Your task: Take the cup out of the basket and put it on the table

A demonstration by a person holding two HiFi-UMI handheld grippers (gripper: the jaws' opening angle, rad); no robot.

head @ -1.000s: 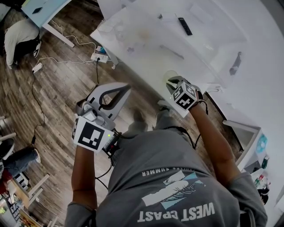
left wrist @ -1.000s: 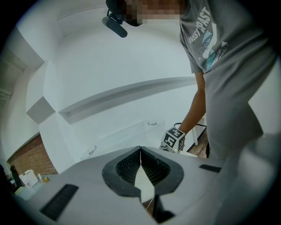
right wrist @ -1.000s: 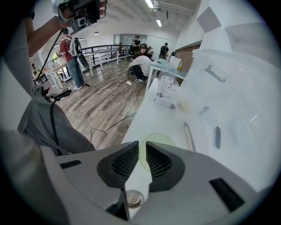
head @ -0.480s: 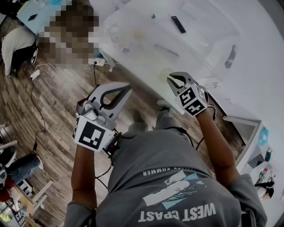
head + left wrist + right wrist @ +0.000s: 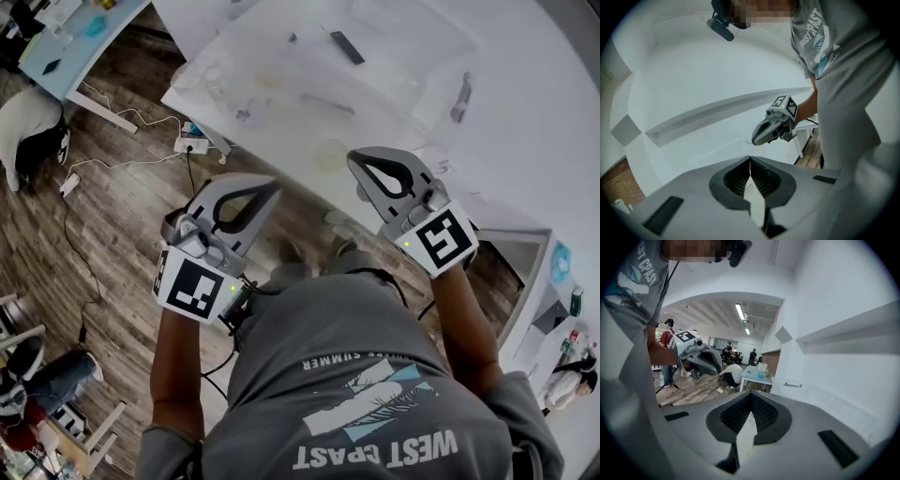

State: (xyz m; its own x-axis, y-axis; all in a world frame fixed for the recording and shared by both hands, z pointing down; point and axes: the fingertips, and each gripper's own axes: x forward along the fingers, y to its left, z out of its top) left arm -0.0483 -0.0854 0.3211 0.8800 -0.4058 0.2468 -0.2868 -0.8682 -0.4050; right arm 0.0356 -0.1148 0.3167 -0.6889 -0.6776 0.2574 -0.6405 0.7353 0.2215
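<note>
1. White table [image 5: 394, 103] filled the top of the head view, its surface washed out by glare so that little on it could be made out.
2. Brown wood-plank floor [image 5: 112, 216] lay to the left of it, with a power strip [image 5: 183, 145] and trailing cables near the table leg.
3. The person's grey T-shirt [image 5: 366, 375] carried the print "WEST COAST", with "SUMMER" in smaller letters above it.
4. Both bare forearms reached forward from the chest, level with each other and well apart.
5. The left gripper [image 5: 270, 184] hung over the floor, short of the table edge. Its own view showed its jaws pressed together with nothing between them [image 5: 750, 160].
6. The right gripper [image 5: 353, 157] pointed at the table edge, jaws likewise closed on nothing [image 5: 751, 395].
7. Each gripper bore a cube with a black-and-white square marker at its wrist end.
8. The cup [image 5: 330, 155], pale and faint, sat on the table near its front edge, just beside the right gripper's tip and touching neither gripper.
9. A black remote [image 5: 347, 47] lay further back on the table.
</note>
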